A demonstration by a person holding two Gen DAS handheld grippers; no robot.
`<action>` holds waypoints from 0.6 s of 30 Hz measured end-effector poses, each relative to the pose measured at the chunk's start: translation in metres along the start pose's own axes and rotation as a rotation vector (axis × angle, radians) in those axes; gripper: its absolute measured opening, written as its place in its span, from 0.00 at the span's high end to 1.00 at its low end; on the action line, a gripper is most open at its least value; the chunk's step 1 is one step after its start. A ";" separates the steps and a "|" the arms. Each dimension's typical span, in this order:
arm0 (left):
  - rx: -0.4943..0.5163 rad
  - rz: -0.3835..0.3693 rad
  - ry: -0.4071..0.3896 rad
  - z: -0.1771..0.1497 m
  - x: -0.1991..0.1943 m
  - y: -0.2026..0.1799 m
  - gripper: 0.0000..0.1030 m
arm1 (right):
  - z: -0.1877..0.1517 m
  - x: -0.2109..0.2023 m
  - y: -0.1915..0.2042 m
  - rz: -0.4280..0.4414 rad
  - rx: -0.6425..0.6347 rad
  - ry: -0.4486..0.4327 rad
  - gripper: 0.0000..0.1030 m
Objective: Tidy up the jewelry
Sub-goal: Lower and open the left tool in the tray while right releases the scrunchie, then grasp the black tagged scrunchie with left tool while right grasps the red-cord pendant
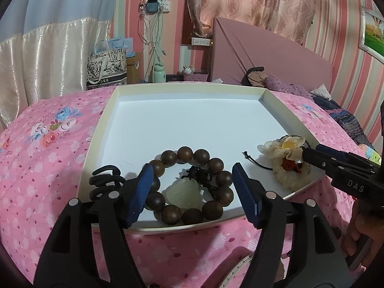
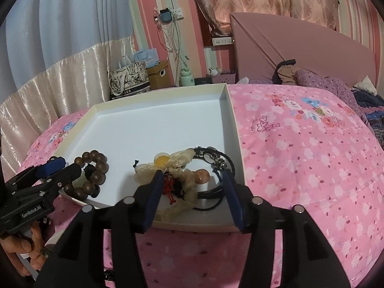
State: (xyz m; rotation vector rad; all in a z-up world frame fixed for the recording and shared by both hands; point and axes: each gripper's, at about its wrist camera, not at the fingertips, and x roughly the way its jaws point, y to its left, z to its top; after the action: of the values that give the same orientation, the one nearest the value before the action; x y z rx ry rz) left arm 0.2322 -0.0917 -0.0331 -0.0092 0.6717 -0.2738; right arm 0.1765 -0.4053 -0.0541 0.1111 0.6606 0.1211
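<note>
A shallow white tray (image 1: 180, 115) lies on a pink bedspread. In its near left part sits a brown wooden bead bracelet (image 1: 208, 158) ringed around a pale green jade pendant (image 1: 182, 194). My left gripper (image 1: 192, 166) stands open astride it, its left pad at the beads and its right pad apart from them. At the tray's near right lie a cream flower ornament (image 2: 172, 159), an orange bead (image 2: 202, 176) and a black cord bracelet (image 2: 216, 158). My right gripper (image 2: 192, 175) is open, with these pieces between its fingers. A black coiled hair clip (image 1: 105, 180) rests at the tray's left edge.
The pink floral bedspread (image 2: 300, 156) spreads wide to the tray's right. A pink headboard (image 1: 276, 55) and piled clothes (image 2: 312, 76) are at the far right. Bags (image 1: 108, 69) and hanging cables stand against the striped wall. A hand (image 2: 21, 247) holds the left gripper.
</note>
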 end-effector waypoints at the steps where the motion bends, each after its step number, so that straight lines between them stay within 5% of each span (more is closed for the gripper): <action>1: 0.000 0.000 -0.001 0.000 -0.001 0.000 0.33 | 0.000 0.000 -0.001 0.000 0.003 -0.001 0.49; 14: 0.007 0.013 -0.015 0.005 -0.012 0.001 0.26 | 0.004 -0.009 -0.002 0.007 0.000 -0.010 0.42; 18: -0.050 -0.008 -0.075 0.029 -0.049 0.019 0.22 | 0.021 -0.032 -0.017 0.054 0.045 -0.047 0.42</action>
State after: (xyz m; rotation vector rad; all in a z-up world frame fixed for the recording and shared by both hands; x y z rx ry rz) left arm 0.2183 -0.0630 0.0180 -0.0700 0.6042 -0.2631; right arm 0.1658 -0.4280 -0.0210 0.1742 0.6137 0.1552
